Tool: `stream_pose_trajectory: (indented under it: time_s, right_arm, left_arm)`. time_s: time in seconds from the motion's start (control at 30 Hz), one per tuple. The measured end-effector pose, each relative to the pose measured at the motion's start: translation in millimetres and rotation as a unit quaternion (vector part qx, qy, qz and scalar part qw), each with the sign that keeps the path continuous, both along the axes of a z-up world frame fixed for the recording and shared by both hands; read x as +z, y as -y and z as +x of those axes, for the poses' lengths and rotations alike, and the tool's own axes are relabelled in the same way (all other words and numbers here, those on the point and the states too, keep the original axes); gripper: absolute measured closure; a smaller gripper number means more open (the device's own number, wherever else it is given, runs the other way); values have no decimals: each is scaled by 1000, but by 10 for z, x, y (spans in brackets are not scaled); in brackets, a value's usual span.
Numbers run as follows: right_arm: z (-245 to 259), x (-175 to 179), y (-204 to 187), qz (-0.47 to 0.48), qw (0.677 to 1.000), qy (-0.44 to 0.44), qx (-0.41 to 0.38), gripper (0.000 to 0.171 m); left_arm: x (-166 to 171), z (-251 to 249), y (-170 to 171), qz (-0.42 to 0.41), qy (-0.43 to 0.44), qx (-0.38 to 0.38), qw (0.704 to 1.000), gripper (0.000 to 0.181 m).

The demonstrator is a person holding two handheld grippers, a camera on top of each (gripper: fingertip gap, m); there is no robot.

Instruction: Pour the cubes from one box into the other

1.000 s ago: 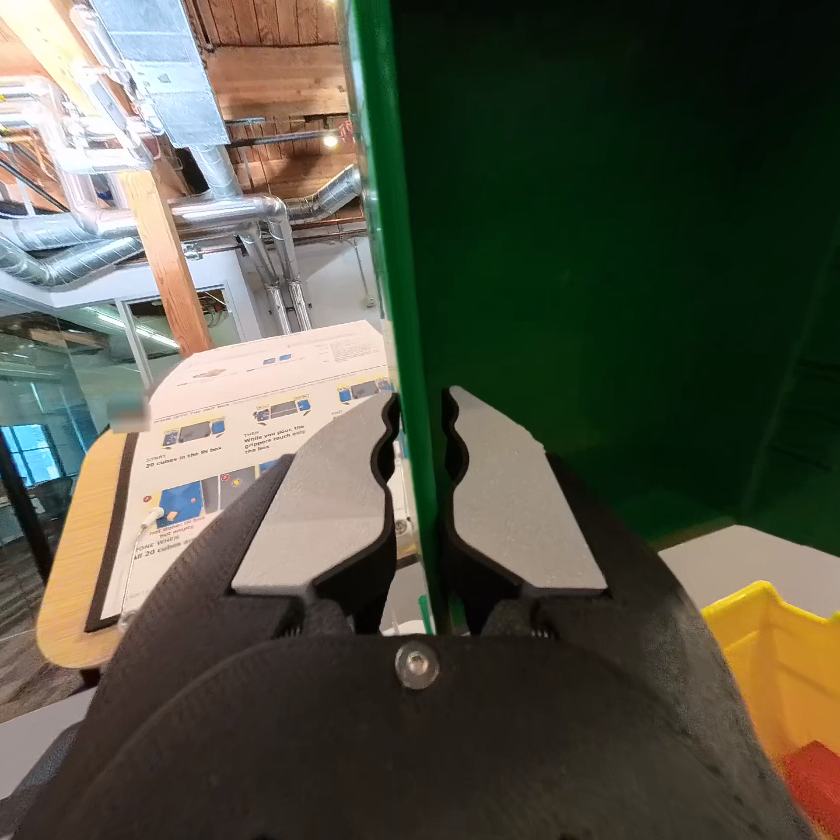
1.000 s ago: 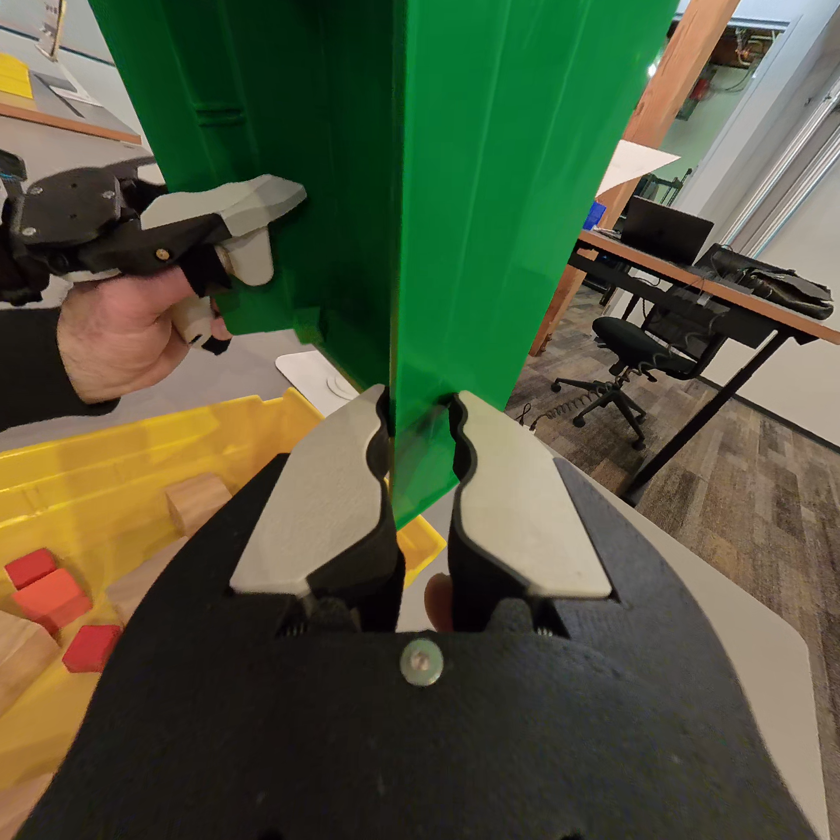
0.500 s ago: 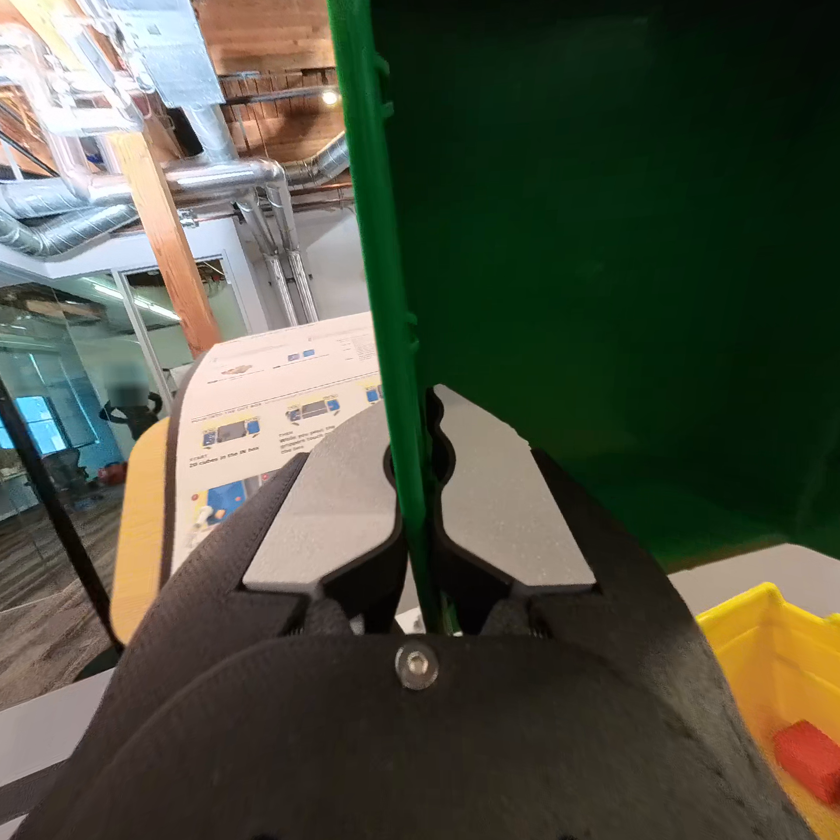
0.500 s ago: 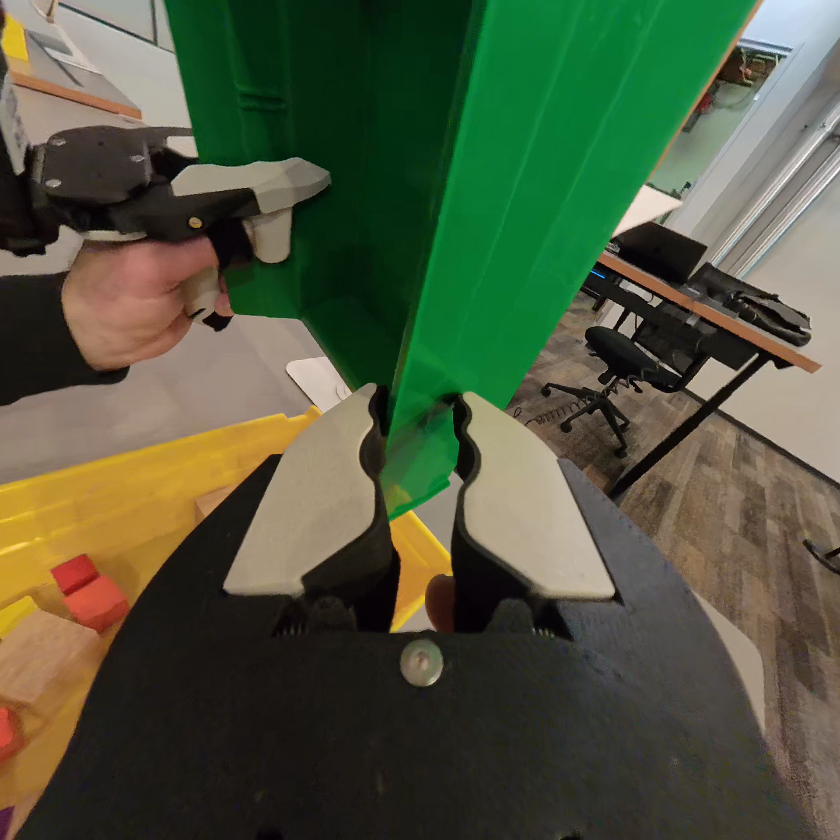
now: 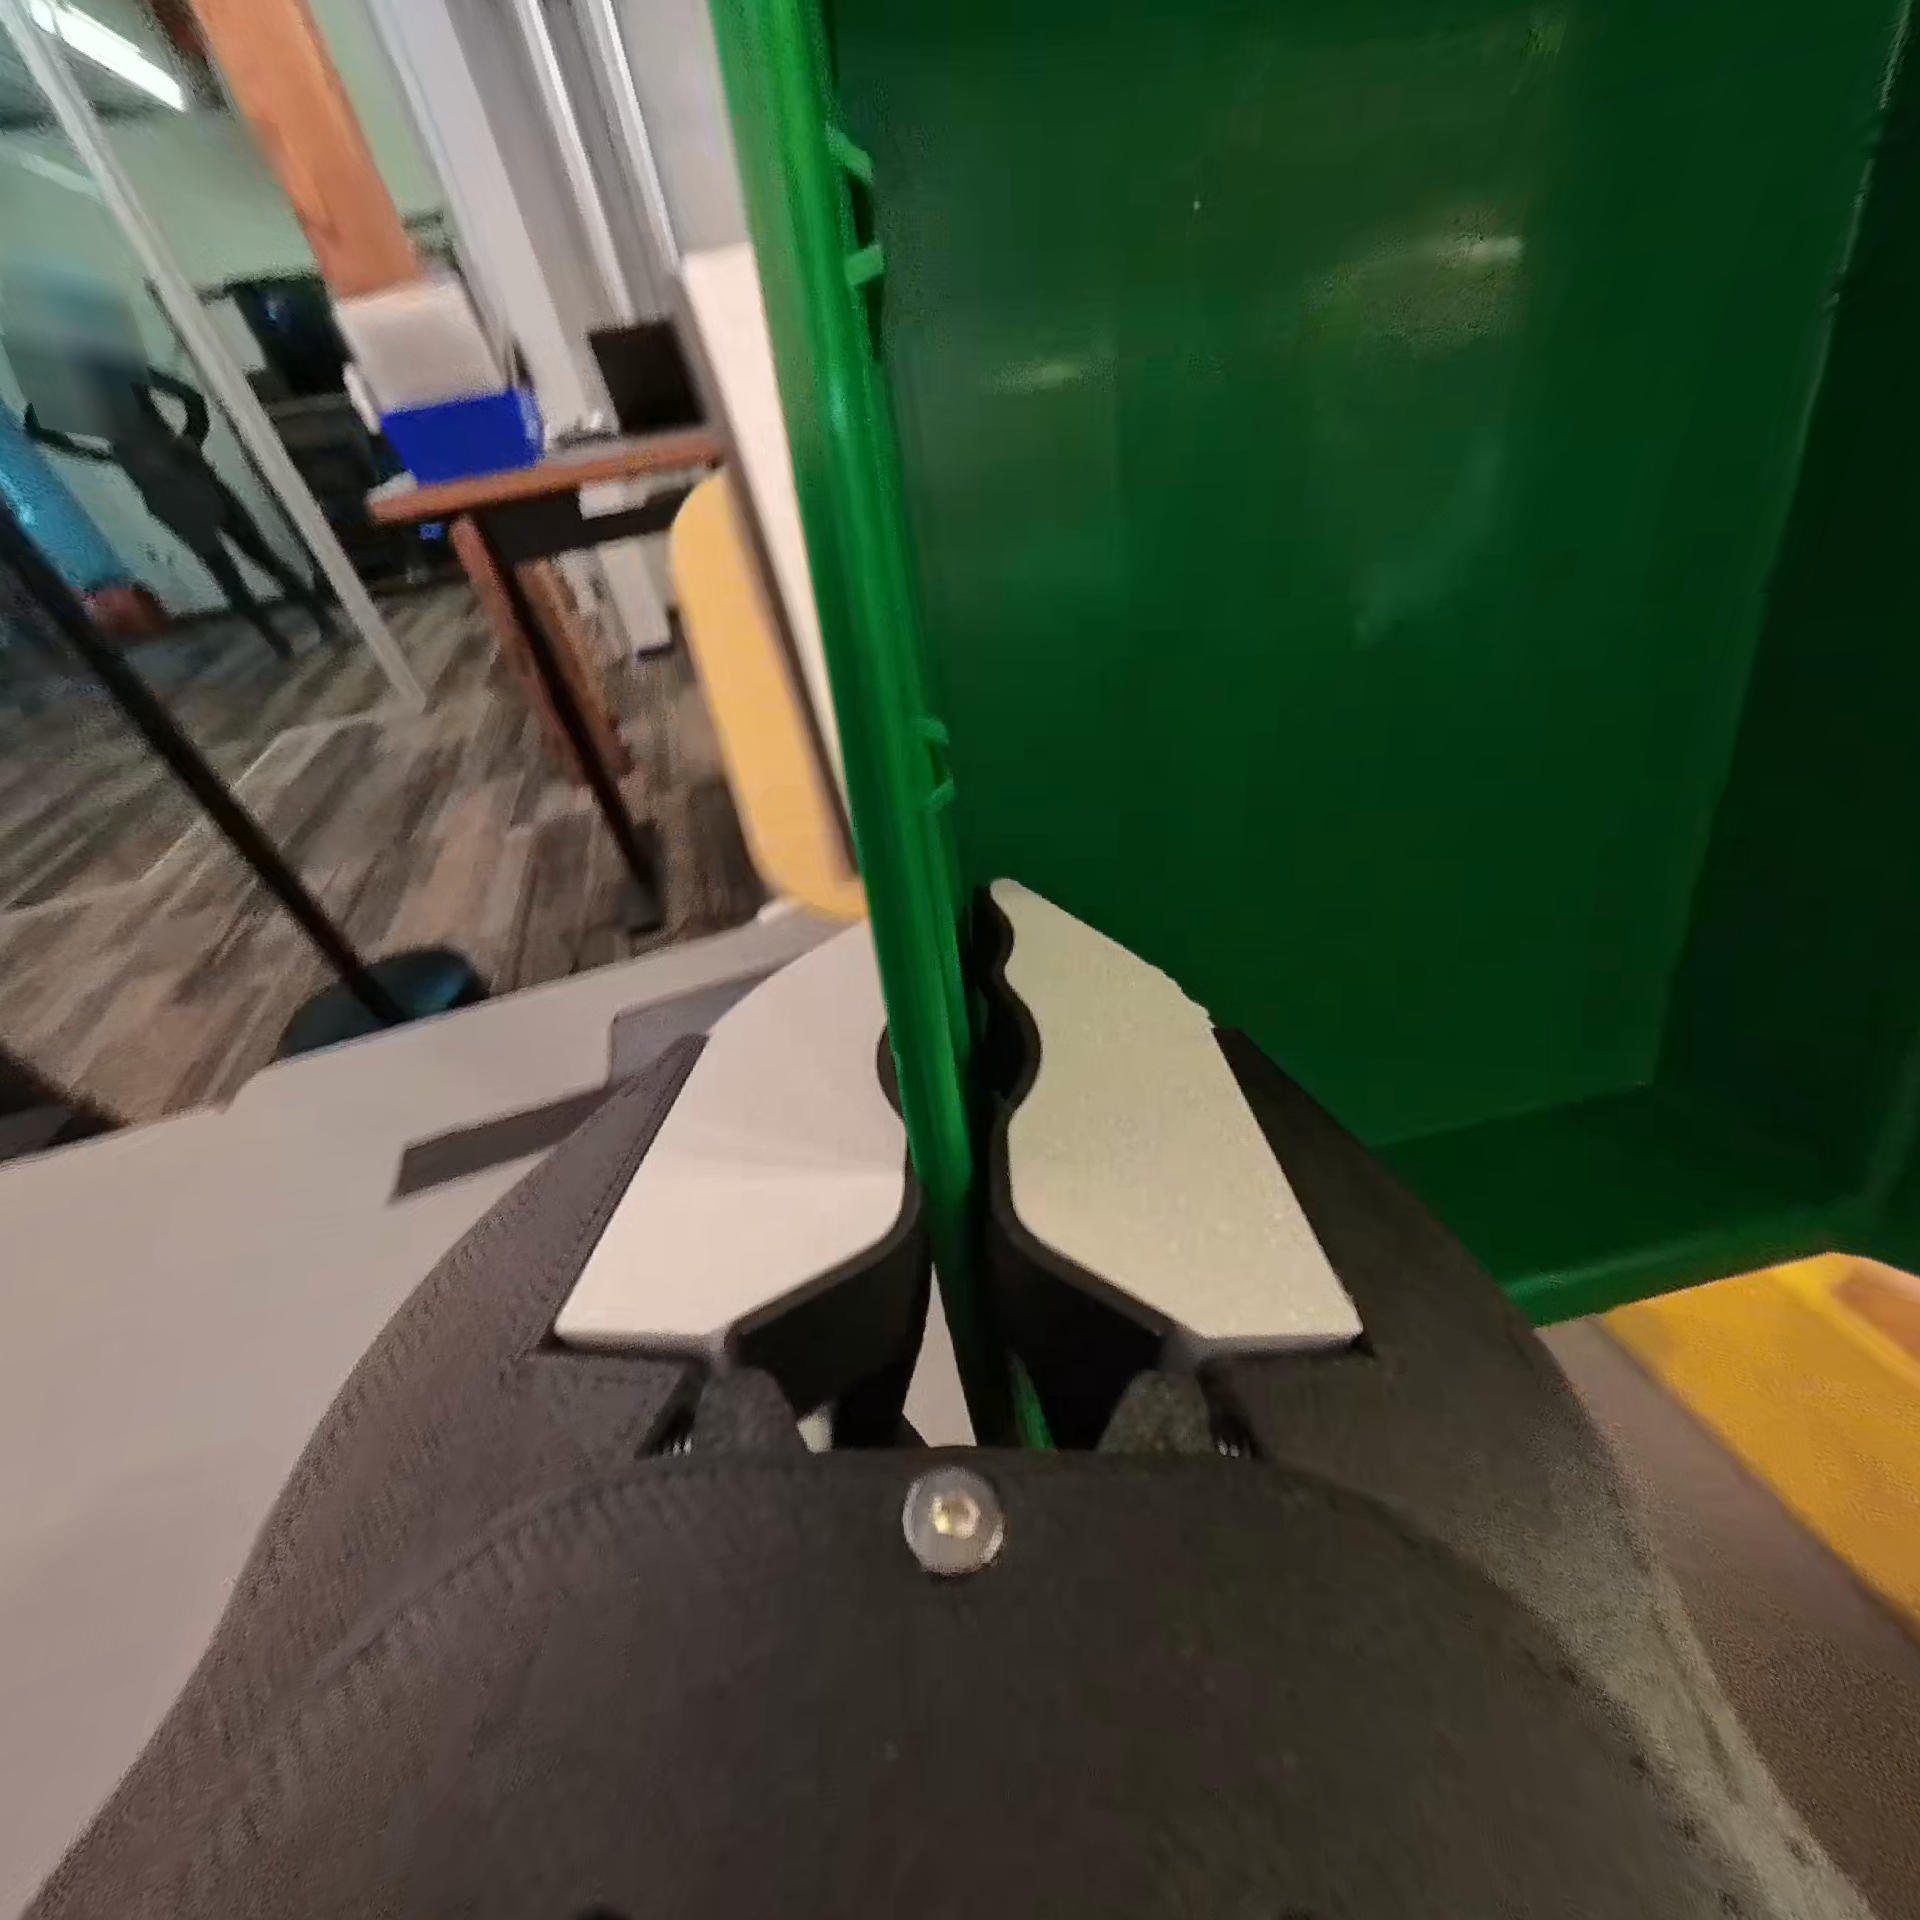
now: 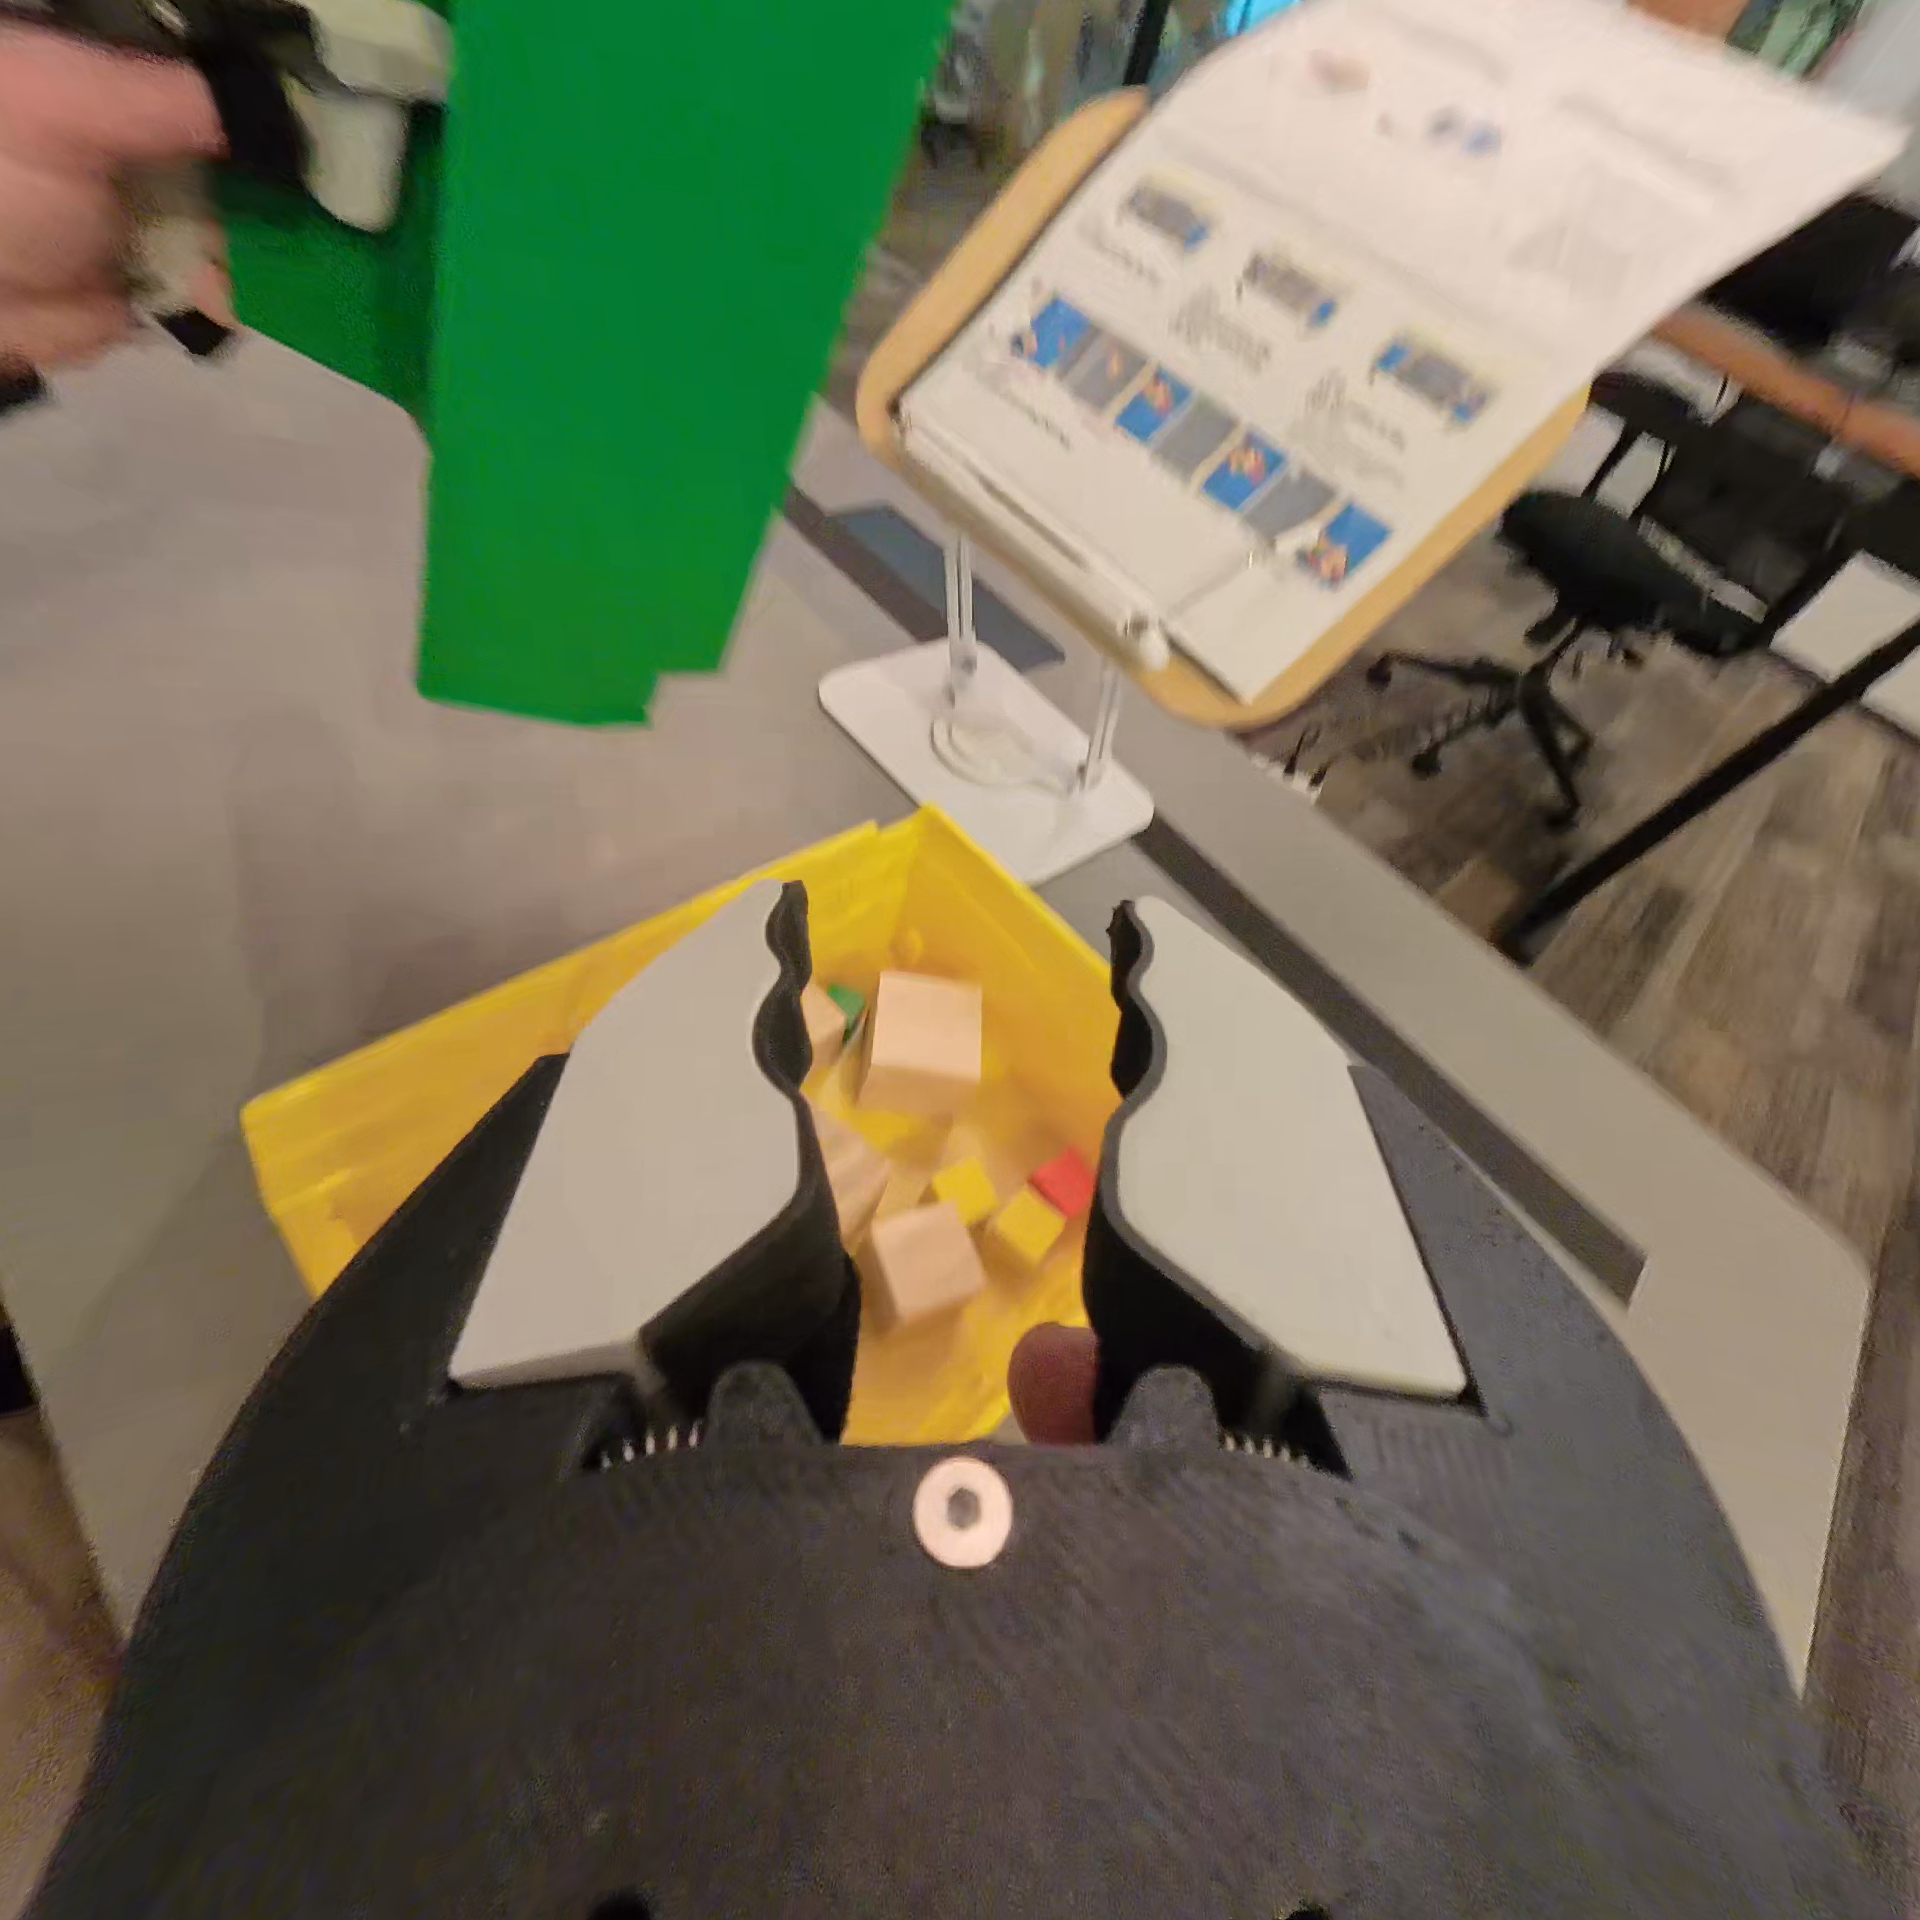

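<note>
My left gripper (image 5: 951,997) is shut on the side wall of the green box (image 5: 1351,623), which hangs tipped up in the air with its inside facing the camera and no cubes showing in it. In the right wrist view the green box (image 6: 613,364) is at the upper left, held by the far left gripper (image 6: 343,156) in a hand. My right gripper (image 6: 956,935) is open and empty above the yellow box (image 6: 353,1112). The yellow box holds several cubes: wooden ones (image 6: 925,1029), yellow ones (image 6: 1023,1226) and a red one (image 6: 1065,1179). The yellow box's rim (image 5: 1787,1382) also shows in the left wrist view.
A tilted wooden board with a printed instruction sheet (image 6: 1299,343) stands on a white base (image 6: 987,748) behind the yellow box. The grey table (image 6: 208,675) ends at the right. Beyond it are wood floor, a black office chair (image 6: 1600,603) and desks.
My right gripper has let go of the green box, opened and drawn back over the yellow box. The left gripper still holds the green box and has swung it left and lower.
</note>
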State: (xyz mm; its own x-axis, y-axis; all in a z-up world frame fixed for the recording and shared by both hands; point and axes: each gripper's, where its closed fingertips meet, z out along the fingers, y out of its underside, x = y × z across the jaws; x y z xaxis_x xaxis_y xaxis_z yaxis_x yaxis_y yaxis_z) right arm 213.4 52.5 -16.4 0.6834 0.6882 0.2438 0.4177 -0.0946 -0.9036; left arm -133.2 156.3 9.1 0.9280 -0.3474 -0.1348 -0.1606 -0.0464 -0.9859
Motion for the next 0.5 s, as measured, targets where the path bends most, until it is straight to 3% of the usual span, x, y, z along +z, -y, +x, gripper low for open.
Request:
stream_pose_trajectory:
  time_s: [0.17,0.3,0.37,0.5]
  right_arm:
    - [369,-572,191,-117,991,-9,-63,106]
    - [519,-1024,364,-208,972,-26,-104,104]
    - [549,-1231,439,-243,963,-26,-117,94]
    - [509,-1607,590,-312,942,-1,-124,90]
  left_arm:
    - [-570,-862,258,-135,-23,38,990,177]
    - [-1049,-1414,465,-199,-71,130,969,176]
    - [-1298,-1550,552,-247,-73,142,956,173]
    - [-1744,-1626,647,-324,-50,121,937,171]
